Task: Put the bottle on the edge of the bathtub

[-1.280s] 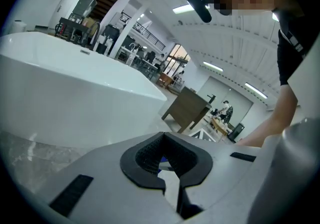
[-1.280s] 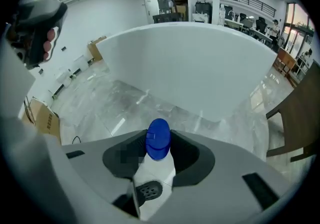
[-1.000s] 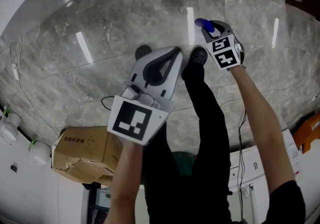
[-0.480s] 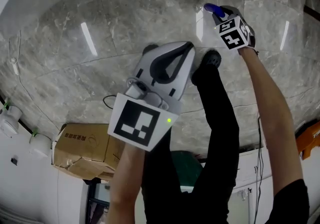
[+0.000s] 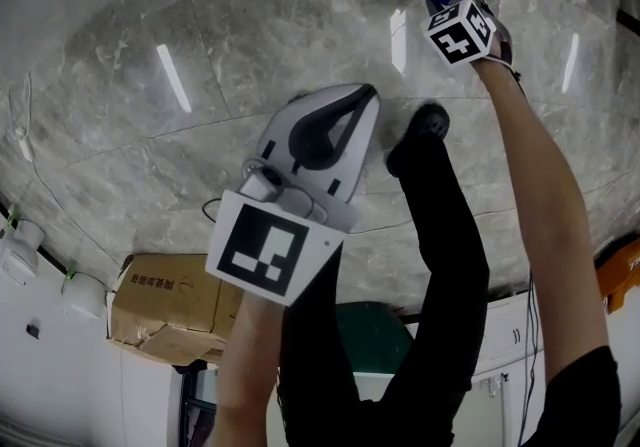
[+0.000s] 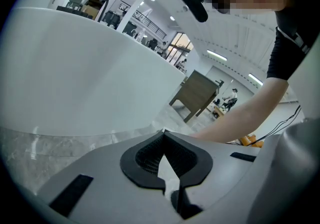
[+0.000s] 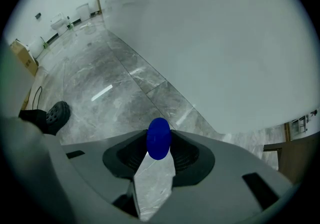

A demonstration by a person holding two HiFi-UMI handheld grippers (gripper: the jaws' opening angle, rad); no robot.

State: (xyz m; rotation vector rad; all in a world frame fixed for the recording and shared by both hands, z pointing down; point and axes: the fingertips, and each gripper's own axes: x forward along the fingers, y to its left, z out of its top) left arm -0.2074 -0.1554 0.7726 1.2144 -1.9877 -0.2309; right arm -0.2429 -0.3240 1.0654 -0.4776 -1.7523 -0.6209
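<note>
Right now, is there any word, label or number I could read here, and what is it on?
No text reads clearly.
Brown cardboard box: dark print on its side, too blurred to read.
Near marker cube and far marker cube: black-and-white square patterns, not words.

A bathroom set inside a large hall — white bathtub [image 7: 225,42], grey marble floor tiles [image 5: 240,45], strip lights [image 6: 216,56] on a high ceiling [image 6: 245,35].

bottle [image 7: 159,138] mostly hidden, bathtub [image 6: 75,67] cut off
</note>
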